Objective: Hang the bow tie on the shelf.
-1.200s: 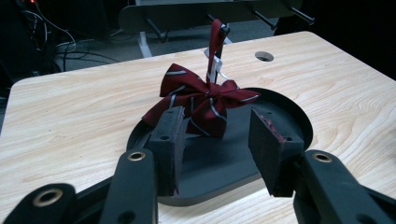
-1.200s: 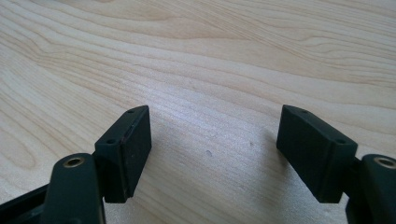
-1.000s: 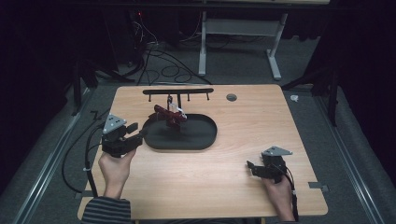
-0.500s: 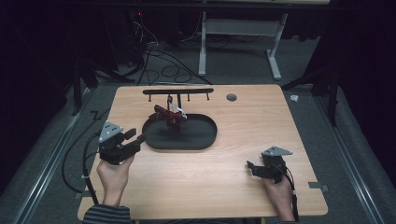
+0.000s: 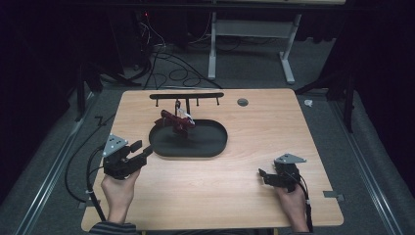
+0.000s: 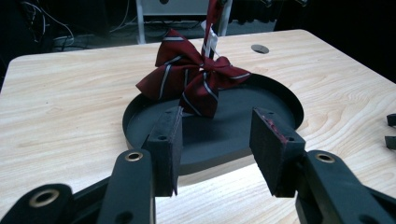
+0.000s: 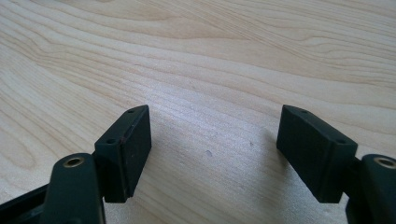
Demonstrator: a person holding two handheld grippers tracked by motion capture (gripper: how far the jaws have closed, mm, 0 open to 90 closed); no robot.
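Observation:
A dark red bow with pale stripes (image 5: 175, 121) hangs by its strap and white tag from a black peg rack (image 5: 186, 96), over the far left part of a black oval tray (image 5: 205, 143). My left gripper (image 5: 141, 151) sits just off the tray's near left rim, pointing at it. In the left gripper view its jaws stand open and empty (image 6: 217, 149), with the bow (image 6: 196, 77) and tray (image 6: 266, 100) beyond them. My right gripper (image 5: 263, 175) rests near the table's front right. Its jaws stand open (image 7: 215, 144) over bare wood.
The wooden table (image 5: 274, 132) has a round grey grommet (image 5: 242, 102) at the back. Cables trail from both grippers over the front edge. Dark floor, cables and a white desk frame (image 5: 249, 44) lie behind the table.
My left gripper has drawn back a little from the tray toward the person's side of the table. Its jaws stay open. The right gripper has not moved.

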